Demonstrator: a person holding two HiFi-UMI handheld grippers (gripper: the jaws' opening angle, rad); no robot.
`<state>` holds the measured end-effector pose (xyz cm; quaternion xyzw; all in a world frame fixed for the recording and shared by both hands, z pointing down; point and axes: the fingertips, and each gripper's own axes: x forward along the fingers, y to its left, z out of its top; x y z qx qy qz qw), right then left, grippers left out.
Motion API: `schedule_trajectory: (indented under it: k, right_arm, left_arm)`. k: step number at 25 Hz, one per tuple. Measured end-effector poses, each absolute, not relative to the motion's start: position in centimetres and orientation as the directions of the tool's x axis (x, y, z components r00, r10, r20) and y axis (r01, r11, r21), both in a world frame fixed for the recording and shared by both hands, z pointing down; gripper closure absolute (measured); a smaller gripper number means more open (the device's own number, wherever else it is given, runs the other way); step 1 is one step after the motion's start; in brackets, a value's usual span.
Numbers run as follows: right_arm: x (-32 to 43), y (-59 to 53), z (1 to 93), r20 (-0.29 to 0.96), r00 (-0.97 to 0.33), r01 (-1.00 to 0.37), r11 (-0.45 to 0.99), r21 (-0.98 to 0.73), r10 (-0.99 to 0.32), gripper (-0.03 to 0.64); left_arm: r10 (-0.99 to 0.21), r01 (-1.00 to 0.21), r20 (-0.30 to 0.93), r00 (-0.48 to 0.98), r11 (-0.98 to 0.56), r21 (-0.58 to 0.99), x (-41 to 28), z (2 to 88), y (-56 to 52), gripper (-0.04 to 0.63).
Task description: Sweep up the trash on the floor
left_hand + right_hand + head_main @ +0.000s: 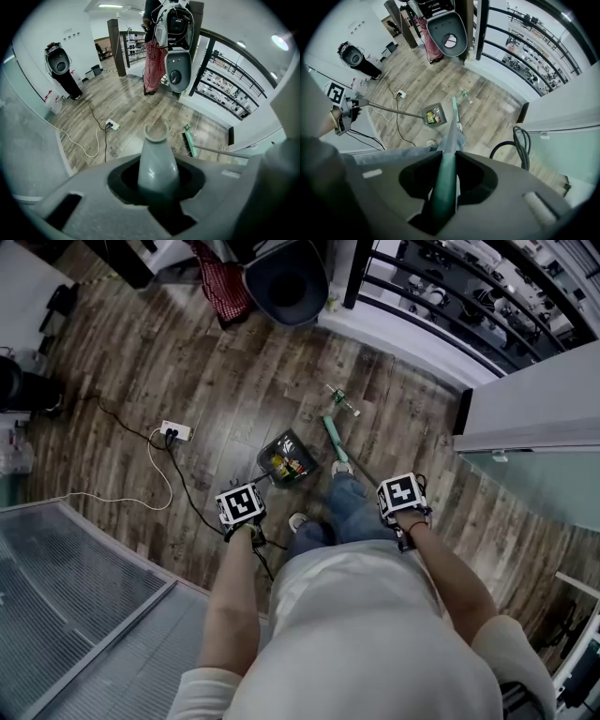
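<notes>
Starting with the head view:
- Left claw (242, 507) and right claw (403, 498), each under its marker cube; the jaws are covered from this angle.
- Dustpan (286, 457) on the wooden floor (187, 371) ahead of the person's shoes, with coloured trash (286, 464) lying inside it.
- Green broom (333, 435) just right of the pan.
- One small loose piece of litter (342, 401) on the boards beyond the broom.
- Power strip (175, 431) well off to the left.

Left gripper view:
- Left claw (157, 183) closed narrow around the grey dustpan handle (157, 159), which rises upright between the jaws.
- The pan itself is hidden below the claw body.
- The broom (189, 142) shows its dark bristles here, which the head view does not reveal.
- Power strip (112, 124) on the floor (126, 103).

Right gripper view:
- Right claw (443, 190) clamped tight on the green broom handle (449, 150), which runs down to the floor (487, 108).
- Only this view shows both tools whole: the dustpan (434, 115) with trash (436, 114) in it, and its long thin shaft reaching back to the left claw (347, 112).
- Litter (465, 95) lies apart, beyond the pan.
</notes>
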<state>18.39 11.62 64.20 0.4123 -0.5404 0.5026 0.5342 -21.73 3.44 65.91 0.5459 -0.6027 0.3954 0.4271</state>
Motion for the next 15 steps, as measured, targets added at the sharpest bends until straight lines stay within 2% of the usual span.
schedule_trajectory:
  k: [15]
  right_arm:
    - [13.4,11.6,66.6,0.984,-0.156,-0.986,0.045,-0.16,0.088,0.518]
  left_arm:
    - [-0.328,-0.995,0.944,-0.023,0.098,0.01,-23.1,67.2,3.8,0.502]
